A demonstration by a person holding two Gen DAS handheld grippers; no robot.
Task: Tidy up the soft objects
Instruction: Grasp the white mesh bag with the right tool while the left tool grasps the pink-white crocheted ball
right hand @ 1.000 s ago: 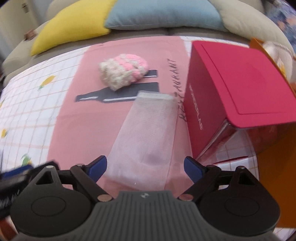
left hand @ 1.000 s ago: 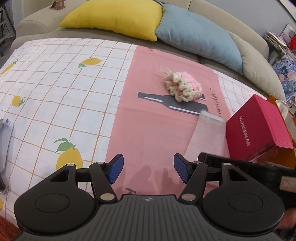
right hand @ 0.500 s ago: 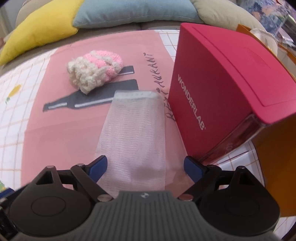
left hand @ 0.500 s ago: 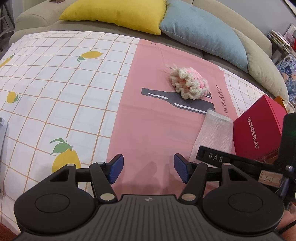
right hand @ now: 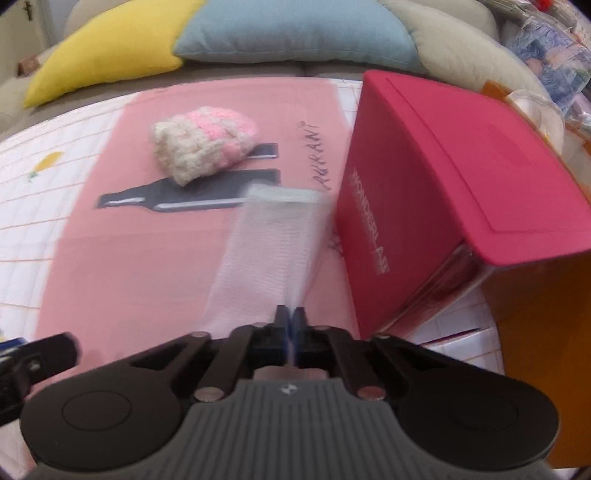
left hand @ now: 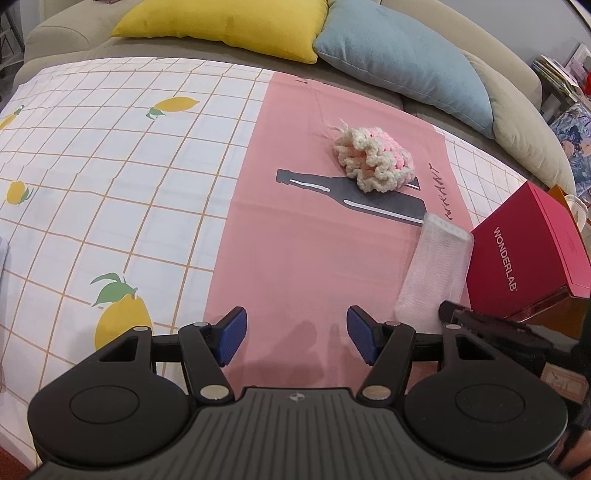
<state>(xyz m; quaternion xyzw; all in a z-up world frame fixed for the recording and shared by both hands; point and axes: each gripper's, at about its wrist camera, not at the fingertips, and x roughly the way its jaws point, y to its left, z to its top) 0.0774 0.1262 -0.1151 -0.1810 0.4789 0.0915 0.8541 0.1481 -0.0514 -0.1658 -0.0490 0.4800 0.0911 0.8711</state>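
Right hand-held gripper (right hand: 290, 317) jaws just closed, pinching near end of white mesh cloth (right hand: 273, 243).

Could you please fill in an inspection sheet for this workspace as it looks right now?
Surface: lemon-print grid cloth with a pink cloth bearing a bottle print laid over it.
Job's things: white mesh cloth lying flat beside the red box, its near end pinched; pink and cream crochet piece resting apart on the bottle print.
Clutter: orange item behind the red box, kind unclear.
Grippers: right gripper has just closed, jaws shut on the mesh cloth's near end; left gripper open, nothing between its jaws.
Cables: nothing seen.
Surroundings: sofa with yellow cushion, blue cushion and beige cushion.
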